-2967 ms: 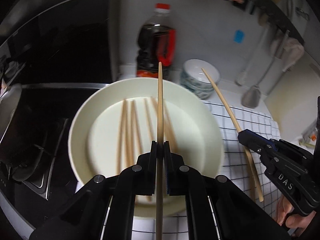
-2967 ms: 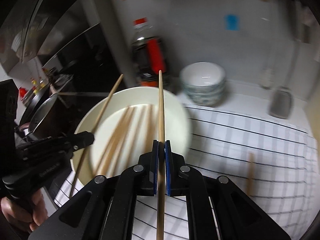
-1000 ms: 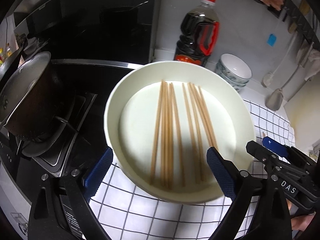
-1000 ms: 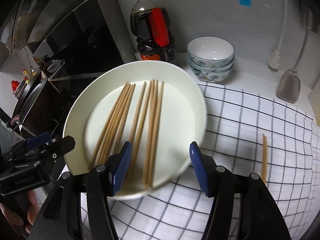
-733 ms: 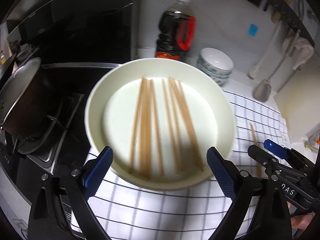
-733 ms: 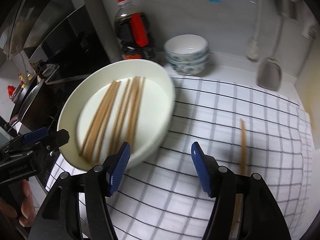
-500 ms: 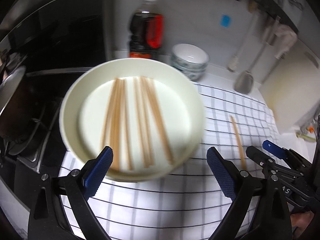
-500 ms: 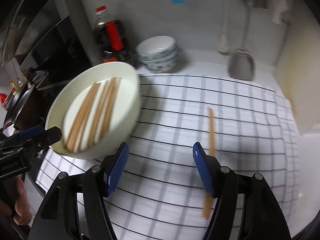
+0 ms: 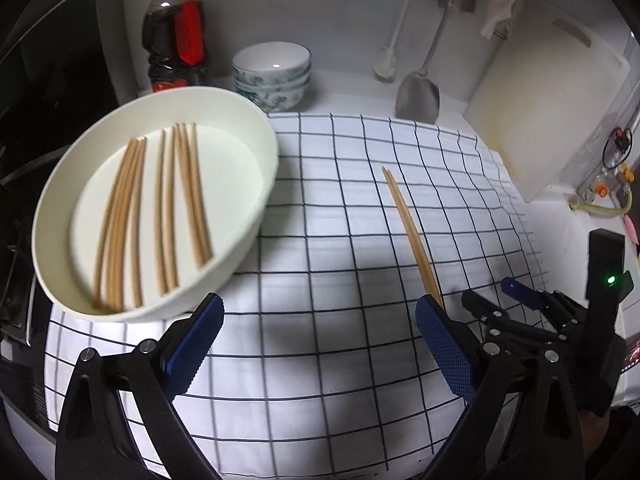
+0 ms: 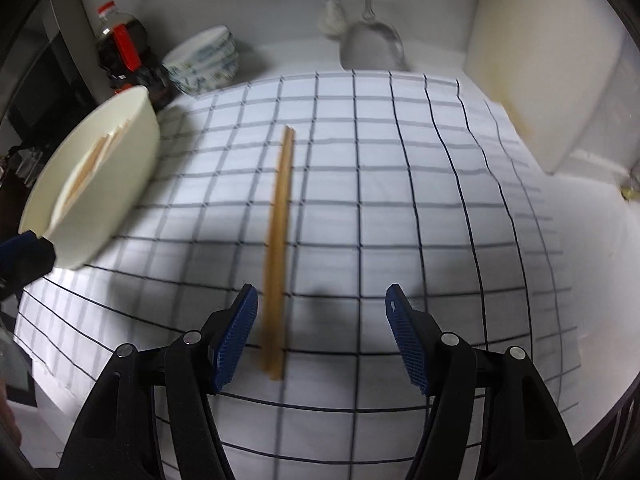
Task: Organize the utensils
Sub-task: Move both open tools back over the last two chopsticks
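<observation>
Several wooden chopsticks (image 9: 168,208) lie side by side in a white deep plate (image 9: 256,120) at the left of a checked cloth (image 9: 320,360). Two more chopsticks (image 9: 408,228) lie together on the cloth to the right. My left gripper (image 9: 318,306) hovers open over the cloth between plate and pair, holding nothing. My right gripper (image 10: 322,292) is open just above the near end of the pair (image 10: 280,240), which lies close to its left finger; the pads do not touch it. From the right wrist, the plate (image 10: 104,184) sits at the far left.
A dark bottle with a red label (image 9: 176,36) and stacked patterned bowls (image 9: 272,72) stand at the back wall. A metal spatula (image 9: 418,96) and a brush hang there. A white cutting board (image 9: 552,112) leans at the right. The black stove lies left of the plate.
Three seconds ago each gripper was shut on a chopstick; both let go over the plate. Since then both have swung right, off the plate and over the cloth, the right gripper lower, near the loose pair.
</observation>
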A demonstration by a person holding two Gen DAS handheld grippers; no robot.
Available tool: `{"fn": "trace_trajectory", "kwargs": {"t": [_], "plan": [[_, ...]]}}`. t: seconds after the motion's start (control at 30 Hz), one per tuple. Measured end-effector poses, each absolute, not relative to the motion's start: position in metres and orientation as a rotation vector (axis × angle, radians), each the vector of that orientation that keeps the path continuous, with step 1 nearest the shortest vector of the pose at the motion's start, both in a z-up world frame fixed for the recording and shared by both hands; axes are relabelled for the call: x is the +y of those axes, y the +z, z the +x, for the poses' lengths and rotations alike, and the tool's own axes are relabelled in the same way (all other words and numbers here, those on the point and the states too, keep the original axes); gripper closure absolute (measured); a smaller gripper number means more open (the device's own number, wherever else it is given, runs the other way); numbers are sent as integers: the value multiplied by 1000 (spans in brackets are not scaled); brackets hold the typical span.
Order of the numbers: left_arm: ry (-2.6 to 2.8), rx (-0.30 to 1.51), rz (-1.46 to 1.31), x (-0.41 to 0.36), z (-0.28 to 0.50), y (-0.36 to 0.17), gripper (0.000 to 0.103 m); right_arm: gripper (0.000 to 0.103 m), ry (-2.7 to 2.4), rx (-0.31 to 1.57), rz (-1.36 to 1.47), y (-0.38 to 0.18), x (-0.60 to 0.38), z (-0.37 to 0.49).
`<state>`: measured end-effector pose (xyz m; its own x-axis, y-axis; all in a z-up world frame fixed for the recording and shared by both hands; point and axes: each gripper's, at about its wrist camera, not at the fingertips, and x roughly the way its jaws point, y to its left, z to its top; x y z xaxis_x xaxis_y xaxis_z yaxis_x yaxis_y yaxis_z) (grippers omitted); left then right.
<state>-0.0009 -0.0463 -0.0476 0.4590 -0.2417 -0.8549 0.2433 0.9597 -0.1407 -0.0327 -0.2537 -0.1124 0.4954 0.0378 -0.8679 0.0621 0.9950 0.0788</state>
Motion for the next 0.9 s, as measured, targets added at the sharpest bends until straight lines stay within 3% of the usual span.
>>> {"fn": "trace_trajectory", "kwargs": {"t": [0.9], "plan": [[-283, 1114, 48, -71, -5, -78, 8, 39, 30, 1061, 30, -146, -248, -35]]}}
